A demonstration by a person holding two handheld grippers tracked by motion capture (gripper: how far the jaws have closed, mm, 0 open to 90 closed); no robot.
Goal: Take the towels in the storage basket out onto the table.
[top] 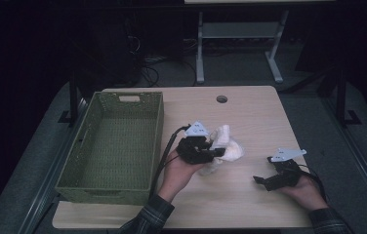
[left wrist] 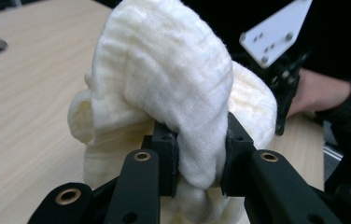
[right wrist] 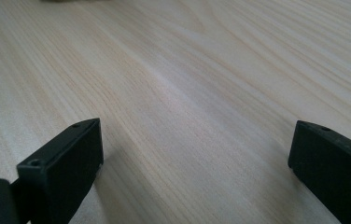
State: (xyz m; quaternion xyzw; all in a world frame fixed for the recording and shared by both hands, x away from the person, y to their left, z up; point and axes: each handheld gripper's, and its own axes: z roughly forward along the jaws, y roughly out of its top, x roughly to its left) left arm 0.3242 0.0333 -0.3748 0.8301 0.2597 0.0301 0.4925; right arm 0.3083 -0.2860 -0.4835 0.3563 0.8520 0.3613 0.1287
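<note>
Black jaws of the left gripper (left wrist: 200, 161) are clamped on a fold of the cloth (left wrist: 173, 93), whose bulk rests mid-counter (top: 250, 112). Transfer to the basket (top: 113, 146) is judged outstanding. Right gripper (right wrist: 194, 158) jaws are held wide, empty, low over the counter.

The high view looked forward and down from above the person's side, taking in the whole counter (top: 250, 112) from a distance, with a green basket (top: 118, 141) at its left. The left gripper view sat very close behind the left hand-held gripper (left wrist: 200, 154), facing along its jaws at a cream cloth (left wrist: 173, 79); the right hand-held gripper (left wrist: 281, 100) appeared farther off, as in the high view. The right gripper view looked low and near along the bare counter (right wrist: 187, 84) between its own jaws, a surface all three views shared.
</note>
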